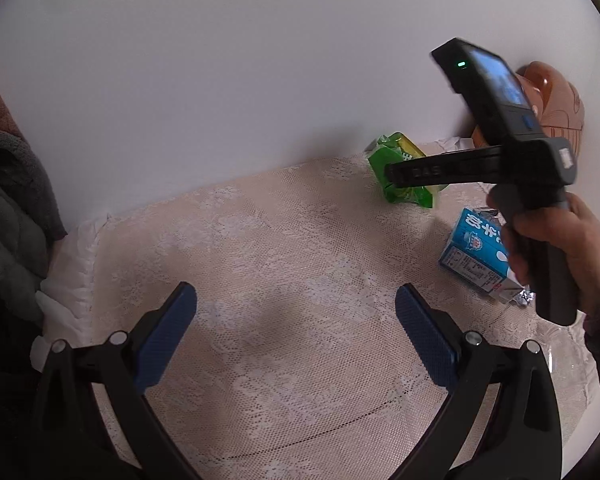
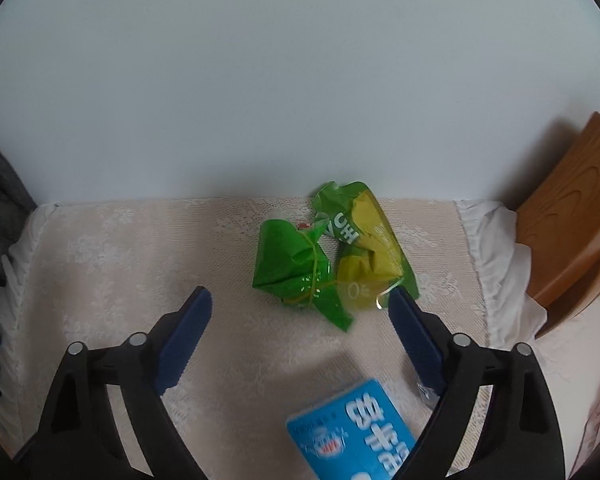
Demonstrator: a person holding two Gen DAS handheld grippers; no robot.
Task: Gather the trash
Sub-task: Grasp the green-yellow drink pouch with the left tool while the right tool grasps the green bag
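A crumpled green and yellow wrapper [image 2: 332,256] lies on the lace-covered table [image 2: 139,248] near the wall. My right gripper [image 2: 300,308] is open and empty, just in front of the wrapper, its right finger beside the wrapper's yellow edge. A blue milk carton [image 2: 356,428] lies on its side below the gripper. In the left wrist view the wrapper [image 1: 400,168] and carton [image 1: 476,252] sit at the right, partly behind the right gripper's body [image 1: 512,152] in a hand. My left gripper [image 1: 295,304] is open and empty over bare cloth.
A white wall [image 2: 300,80] backs the table. A brown wooden piece [image 2: 572,216] stands at the right. Dark grey clothing [image 1: 7,216] hangs at the left. White cloth [image 2: 500,256] drapes over the table's right end.
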